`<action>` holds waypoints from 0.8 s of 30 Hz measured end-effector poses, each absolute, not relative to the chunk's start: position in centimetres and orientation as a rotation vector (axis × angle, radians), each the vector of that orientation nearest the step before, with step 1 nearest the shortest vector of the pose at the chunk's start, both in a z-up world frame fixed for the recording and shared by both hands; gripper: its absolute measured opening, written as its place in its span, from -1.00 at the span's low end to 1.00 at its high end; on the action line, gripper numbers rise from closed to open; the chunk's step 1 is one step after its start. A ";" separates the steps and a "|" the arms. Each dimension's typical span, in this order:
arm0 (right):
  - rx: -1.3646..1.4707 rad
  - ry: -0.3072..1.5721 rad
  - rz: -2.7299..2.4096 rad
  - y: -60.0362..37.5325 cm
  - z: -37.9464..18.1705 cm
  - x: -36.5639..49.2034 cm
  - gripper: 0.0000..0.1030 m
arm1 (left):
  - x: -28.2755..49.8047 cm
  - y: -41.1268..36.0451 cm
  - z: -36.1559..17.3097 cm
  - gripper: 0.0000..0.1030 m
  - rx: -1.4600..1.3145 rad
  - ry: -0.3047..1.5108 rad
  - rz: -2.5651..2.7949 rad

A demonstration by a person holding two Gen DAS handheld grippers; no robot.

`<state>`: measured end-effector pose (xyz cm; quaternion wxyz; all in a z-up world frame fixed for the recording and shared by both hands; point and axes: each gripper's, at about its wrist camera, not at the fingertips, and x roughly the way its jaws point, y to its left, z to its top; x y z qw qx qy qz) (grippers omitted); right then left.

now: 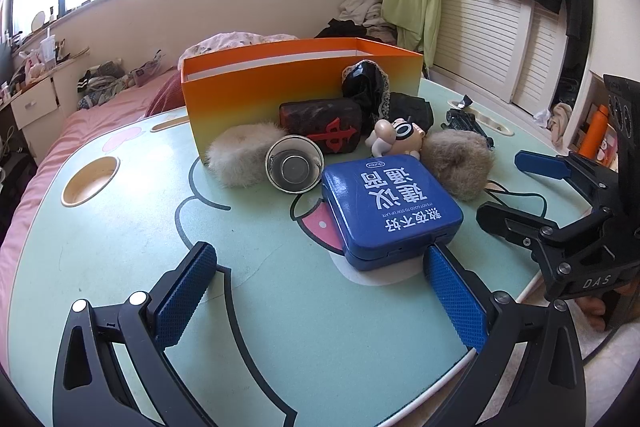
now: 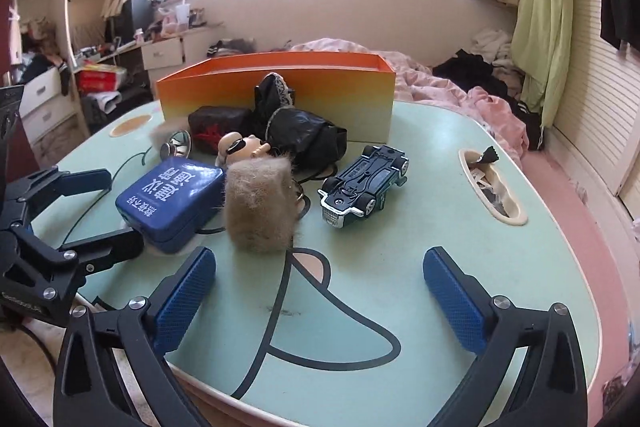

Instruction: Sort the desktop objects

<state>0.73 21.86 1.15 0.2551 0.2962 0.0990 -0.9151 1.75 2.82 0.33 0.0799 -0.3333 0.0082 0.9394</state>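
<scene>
Left wrist view: left gripper (image 1: 320,297) fingers spread wide, empty, low over mint tabletop (image 1: 120,247). Blue tin (image 1: 390,209) just ahead, its near corner touching right finger. Beyond: glass cup (image 1: 294,169), two fur puffs, mahjong block (image 1: 324,127), pig figurine (image 1: 400,139), orange box (image 1: 280,87).

Right wrist view: right gripper (image 2: 320,297) fingers spread, nothing between. Brown fur puff (image 2: 258,203) ahead left, leaning against blue tin; upturned toy car (image 2: 366,185) ahead, clear of clutter.
</scene>
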 end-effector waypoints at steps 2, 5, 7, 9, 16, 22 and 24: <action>0.805 0.271 -2.484 21.9 1.1 0.6 1.00 | 1.8 2.8 0.3 0.99 -0.997 0.024 2.810; 0.805 0.271 -2.484 21.9 1.1 0.7 1.00 | 1.8 2.8 0.3 0.99 -0.997 0.024 2.811; 0.805 0.270 -2.484 21.9 1.1 0.7 1.00 | 1.8 2.8 0.3 0.99 -0.998 0.025 2.811; 0.805 0.271 -2.484 21.9 1.2 0.7 1.00 | 1.8 2.8 0.3 0.99 -0.998 0.024 2.811; 0.805 0.271 -2.484 21.9 1.1 0.7 1.00 | 1.8 2.8 0.2 0.99 -0.999 0.024 2.811; 0.805 0.271 -2.484 21.9 1.1 0.7 1.00 | 1.8 2.9 0.2 0.99 -0.999 0.023 2.811; 0.805 0.271 -2.484 22.0 1.1 0.7 1.00 | 1.9 3.0 0.2 0.99 -1.000 0.023 2.812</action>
